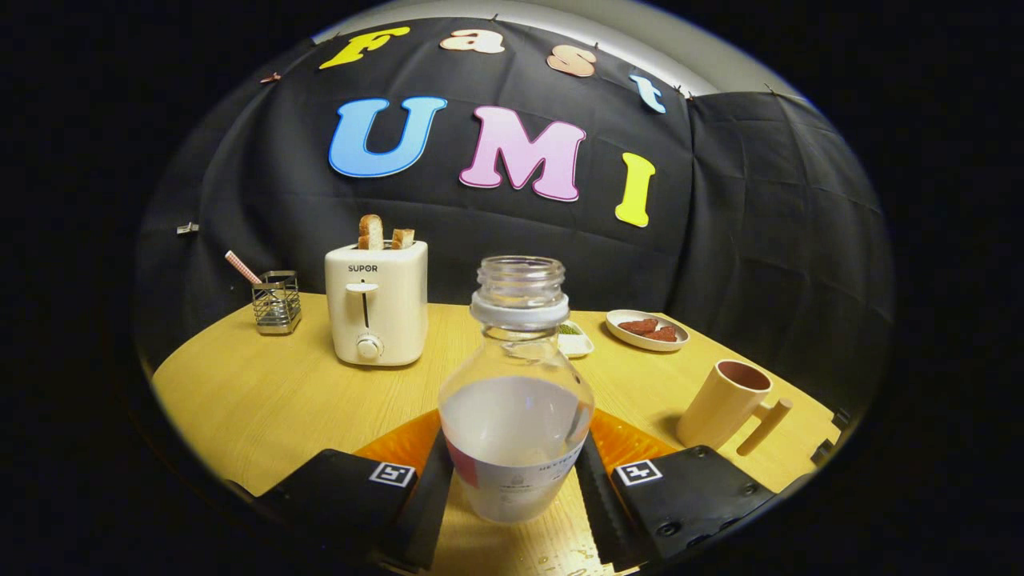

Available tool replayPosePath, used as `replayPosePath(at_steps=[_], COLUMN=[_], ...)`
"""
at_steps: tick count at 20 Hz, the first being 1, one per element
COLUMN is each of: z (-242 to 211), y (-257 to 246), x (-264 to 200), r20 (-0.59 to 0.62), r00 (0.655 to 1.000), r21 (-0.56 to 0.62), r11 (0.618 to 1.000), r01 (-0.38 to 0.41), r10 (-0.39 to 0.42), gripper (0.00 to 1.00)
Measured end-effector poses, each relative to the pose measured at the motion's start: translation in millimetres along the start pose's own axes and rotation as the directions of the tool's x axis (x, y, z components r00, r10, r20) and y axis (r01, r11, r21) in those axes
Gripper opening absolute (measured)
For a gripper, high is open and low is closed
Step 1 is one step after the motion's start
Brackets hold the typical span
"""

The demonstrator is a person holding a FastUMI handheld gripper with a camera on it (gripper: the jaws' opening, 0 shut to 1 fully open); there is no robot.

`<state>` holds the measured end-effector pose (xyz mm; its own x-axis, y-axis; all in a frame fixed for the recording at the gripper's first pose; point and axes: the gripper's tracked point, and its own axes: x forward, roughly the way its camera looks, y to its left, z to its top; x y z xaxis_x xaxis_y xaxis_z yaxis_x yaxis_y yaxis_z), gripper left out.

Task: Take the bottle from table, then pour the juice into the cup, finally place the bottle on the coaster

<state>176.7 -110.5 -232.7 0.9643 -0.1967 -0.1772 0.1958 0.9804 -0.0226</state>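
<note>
A clear, uncapped bottle (pixel 516 400), about half full of whitish juice, stands upright between my fingers. My gripper (pixel 514 448) is shut on the bottle, one finger pressing on each side of its lower body. An orange coaster (pixel 400 444) lies on the table just behind the bottle and shows on both sides of it. Whether the bottle's base rests on anything I cannot tell. A beige cup (pixel 724 404) with a handle stands to the right, beyond the right finger; its inside is too dark to tell any contents.
A cream toaster (pixel 376 308) with two bread slices stands at the back left, next to a wire holder (pixel 277 302). A small white dish (pixel 574 340) and a plate of reddish food (pixel 646 330) sit behind the bottle. Drops of liquid (pixel 560 560) lie on the wooden table (pixel 264 392).
</note>
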Motion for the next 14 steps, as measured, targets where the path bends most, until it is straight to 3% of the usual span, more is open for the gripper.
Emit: replayPosePath(at_steps=[5,14], z=[4.0,66.6], y=[-3.2,-34.4], x=[-10.1,-31.6], r20=[-0.030,-0.023], r00=[0.998,0.995], r21=[0.035,0.140], r11=[0.997,0.986], r01=[-0.062,-0.091], r10=[0.063,0.095], gripper=[0.73,0.73])
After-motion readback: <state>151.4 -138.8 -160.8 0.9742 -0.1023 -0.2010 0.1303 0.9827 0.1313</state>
